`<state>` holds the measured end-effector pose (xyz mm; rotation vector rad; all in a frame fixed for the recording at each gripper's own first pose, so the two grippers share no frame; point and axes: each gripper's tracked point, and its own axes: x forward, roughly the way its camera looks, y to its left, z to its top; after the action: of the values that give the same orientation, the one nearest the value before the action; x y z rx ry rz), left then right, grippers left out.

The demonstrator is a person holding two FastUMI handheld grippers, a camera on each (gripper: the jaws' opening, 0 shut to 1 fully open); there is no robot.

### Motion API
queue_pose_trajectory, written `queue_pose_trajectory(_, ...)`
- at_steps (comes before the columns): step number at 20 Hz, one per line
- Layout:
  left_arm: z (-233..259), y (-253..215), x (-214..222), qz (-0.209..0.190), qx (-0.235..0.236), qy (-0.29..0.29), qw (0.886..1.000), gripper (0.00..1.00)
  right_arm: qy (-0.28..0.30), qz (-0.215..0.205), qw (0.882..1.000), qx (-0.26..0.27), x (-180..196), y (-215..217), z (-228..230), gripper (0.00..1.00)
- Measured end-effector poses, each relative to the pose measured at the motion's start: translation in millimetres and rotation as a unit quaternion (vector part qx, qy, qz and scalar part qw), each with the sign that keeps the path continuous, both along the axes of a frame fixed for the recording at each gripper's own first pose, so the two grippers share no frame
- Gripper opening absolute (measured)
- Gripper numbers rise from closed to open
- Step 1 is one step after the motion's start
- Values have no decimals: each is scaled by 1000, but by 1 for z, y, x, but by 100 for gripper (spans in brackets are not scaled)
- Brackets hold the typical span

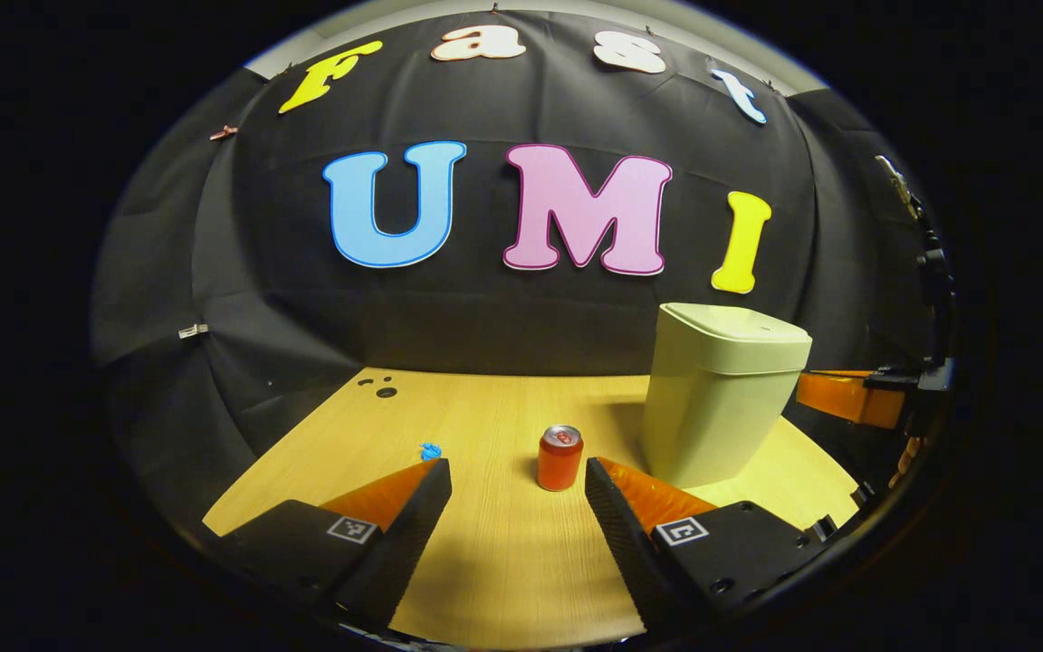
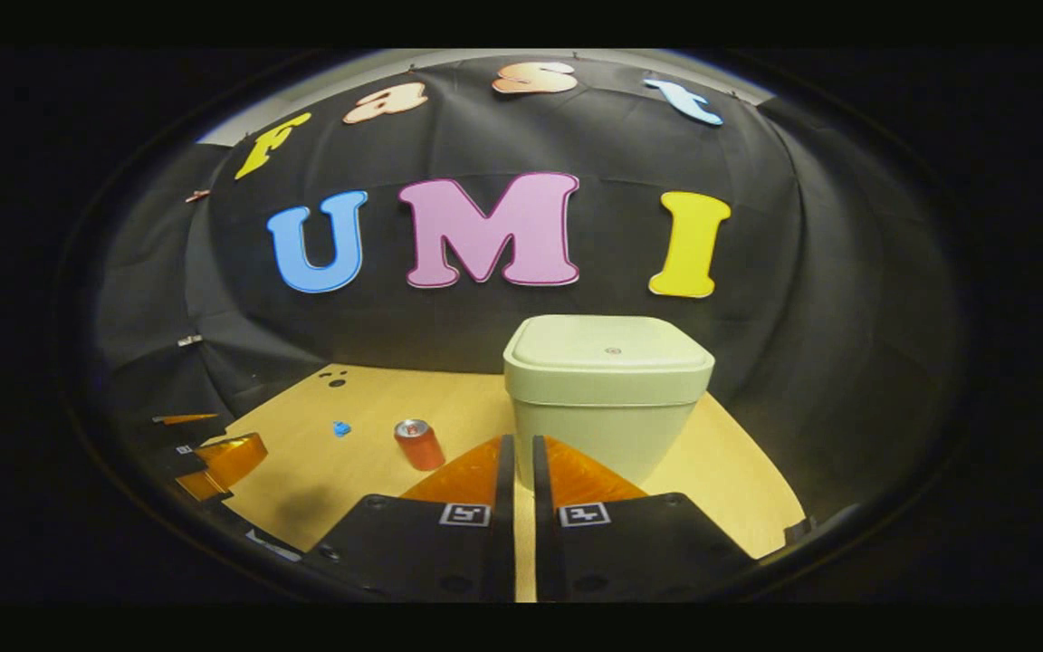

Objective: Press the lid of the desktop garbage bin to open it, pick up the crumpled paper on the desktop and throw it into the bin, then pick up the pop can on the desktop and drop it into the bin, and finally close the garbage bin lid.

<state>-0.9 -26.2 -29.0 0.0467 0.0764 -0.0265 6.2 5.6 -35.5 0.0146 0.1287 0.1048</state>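
- While the left gripper [image 1: 518, 475] hovered over the table [image 1: 503, 561] with its fingers spread wide and empty, the pop can [image 1: 559, 457] stood upright just ahead between them.
- Beside the can stood the garbage bin [image 1: 719, 391], lid [image 2: 609, 349] down.
- Facing the bin, the right gripper [image 2: 522, 453] had its fingers nearly together, holding nothing.
- A small blue scrap [image 1: 431, 450] lay left of the can.
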Motion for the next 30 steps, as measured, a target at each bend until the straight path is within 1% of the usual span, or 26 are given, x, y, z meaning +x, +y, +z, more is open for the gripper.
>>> queue_pose_trajectory(1,-1,1,0,1,-1,1,1000,96,1,4,1000,-4,0,1,0,13)
queue_pose_trajectory(2,-4,1,0,2,-1,5,1000,96,2,2,1000,-6,6,-1,-2,15)
queue_pose_trajectory(3,-6,3,0,4,-2,7,1000,96,5,13,1000,0,0,2,-1,12)
queue_pose_trajectory(6,-6,8,-1,11,-3,6,1000,95,11,37,999,12,2,12,-4,3)
queue_pose_trajectory(7,-5,10,0,13,-4,6,1000,96,11,43,999,16,3,14,-3,5)
queue_pose_trajectory(8,-6,10,1,13,-5,7,1000,96,15,41,999,23,3,13,-2,2)
queue_pose_trajectory(10,-11,12,2,15,-6,14,1000,96,26,33,998,49,10,11,1,2)
queue_pose_trajectory(11,-13,13,2,16,-8,17,1000,96,27,28,998,53,11,10,4,5)
queue_pose_trajectory(12,-15,13,2,16,-11,20,1000,96,25,23,998,47,15,7,8,2)
queue_pose_trajectory(13,-14,15,3,17,-13,20,1000,96,24,18,999,44,19,4,12,5)
queue_pose_trajectory(14,-15,18,4,20,-11,20,1000,96,28,14,998,45,23,1,14,5)
queue_pose_trajectory(15,-15,23,5,27,-10,20,999,95,28,13,998,49,28,-1,20,2)
queue_pose_trajectory(17,-19,32,7,39,-13,23,999,96,14,4,999,50,40,-9,37,4)
queue_pose_trajectory(19,-24,41,7,49,-20,31,998,96,-5,-3,999,39,54,-18,55,5)
queue_pose_trajectory(20,-26,44,7,53,-23,34,998,96,-14,-7,999,38,61,-23,63,8)
queue_pose_trajectory(21,-28,48,7,58,-23,37,997,96,-23,-12,999,38,68,-28,72,2)
queue_pose_trajectory(22,-28,52,8,65,-21,38,997,96,-30,-18,999,35,76,-33,78,5)
queue_pose_trajectory(23,-28,56,8,72,-19,38,997,96,-34,-24,999,30,84,-38,81,2)
queue_pose_trajectory(24,-28,61,7,77,-20,38,996,96,-37,-30,999,27,91,-43,83,2)
queue_pose_trajectory(25,-28,64,7,83,-22,38,996,96,-37,-35,998,25,97,-48,83,7)
queue_pose_trajectory(26,-28,67,7,90,-24,38,995,96,-34,-39,998,23,104,-51,81,2)
queue_pose_trajectory(27,-28,70,6,96,-26,38,994,96,-31,-42,998,18,109,-55,77,2)
queue_pose_trajectory(28,-29,73,5,102,-27,39,994,96,-28,-44,999,11,114,-58,73,5)
queue_pose_trajectory(29,-29,73,5,106,-31,38,993,96,-27,-43,999,8,118,-60,69,2)
queue_pose_trajectory(30,-30,74,3,109,-34,39,993,96,-28,-45,999,2,121,-63,67,5)
